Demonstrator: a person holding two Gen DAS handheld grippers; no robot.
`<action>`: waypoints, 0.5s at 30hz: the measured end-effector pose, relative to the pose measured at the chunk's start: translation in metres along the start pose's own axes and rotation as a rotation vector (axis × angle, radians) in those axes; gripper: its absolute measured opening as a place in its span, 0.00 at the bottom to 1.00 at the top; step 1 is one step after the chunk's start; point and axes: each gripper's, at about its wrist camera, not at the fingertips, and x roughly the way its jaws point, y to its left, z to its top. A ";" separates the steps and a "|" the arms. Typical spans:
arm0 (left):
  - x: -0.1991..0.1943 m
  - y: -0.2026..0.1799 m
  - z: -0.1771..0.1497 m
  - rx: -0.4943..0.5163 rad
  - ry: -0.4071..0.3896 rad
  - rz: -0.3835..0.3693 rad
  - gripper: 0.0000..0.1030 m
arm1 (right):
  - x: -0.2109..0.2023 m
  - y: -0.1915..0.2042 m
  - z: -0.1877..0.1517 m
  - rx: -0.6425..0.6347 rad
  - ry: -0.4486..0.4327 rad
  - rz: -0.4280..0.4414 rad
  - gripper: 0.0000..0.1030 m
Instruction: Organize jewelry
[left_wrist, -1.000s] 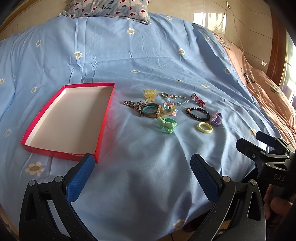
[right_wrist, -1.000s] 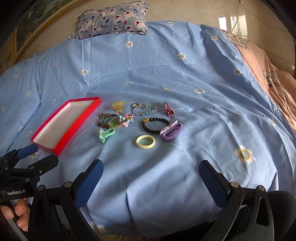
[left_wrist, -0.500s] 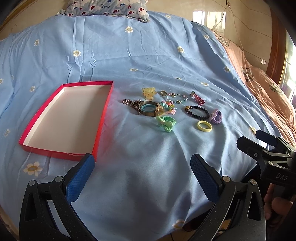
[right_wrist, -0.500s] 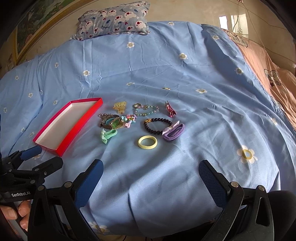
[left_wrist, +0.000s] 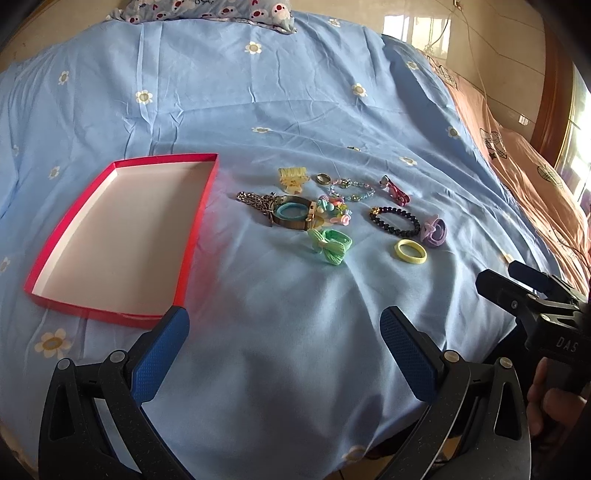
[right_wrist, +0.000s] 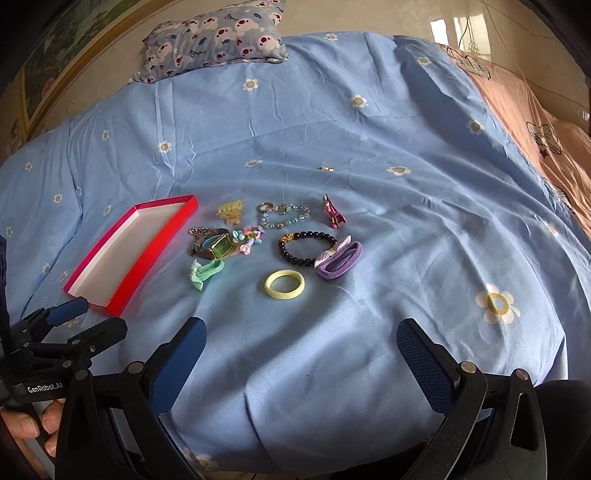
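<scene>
jewelry cluster lies mid-bed on the blue flowered sheet (right_wrist: 369, 122), just right of the red tray (left_wrist: 201, 206), not touching it. tray is shallow, white inside, nothing in it. in the cluster: yellow hair ring (right_wrist: 284, 284) nearest the cameras, purple hair tie (right_wrist: 341, 260) touching the dark bead bracelet (right_wrist: 306, 245), green bow tie (left_wrist: 330, 245), watch with chain (left_wrist: 288, 216), pastel bead bracelet (right_wrist: 286, 218), yellow claw clip (left_wrist: 292, 179), pink clip (right_wrist: 332, 216). left gripper (left_wrist: 284, 347) low over the near sheet edge, fingers spread wide, holding nothing. right gripper (right_wrist: 301, 354) likewise, fingers wide apart. patterned pillow (right_wrist: 214, 40) at far end.
</scene>
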 end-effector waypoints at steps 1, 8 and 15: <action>0.003 0.001 0.002 -0.002 0.006 -0.006 1.00 | 0.002 -0.001 0.001 0.003 0.005 0.004 1.00; 0.023 0.002 0.023 -0.011 0.031 -0.051 1.00 | 0.014 -0.005 0.013 0.006 0.015 0.018 0.99; 0.050 -0.002 0.047 -0.015 0.057 -0.093 0.97 | 0.033 -0.024 0.033 0.049 0.032 0.009 0.85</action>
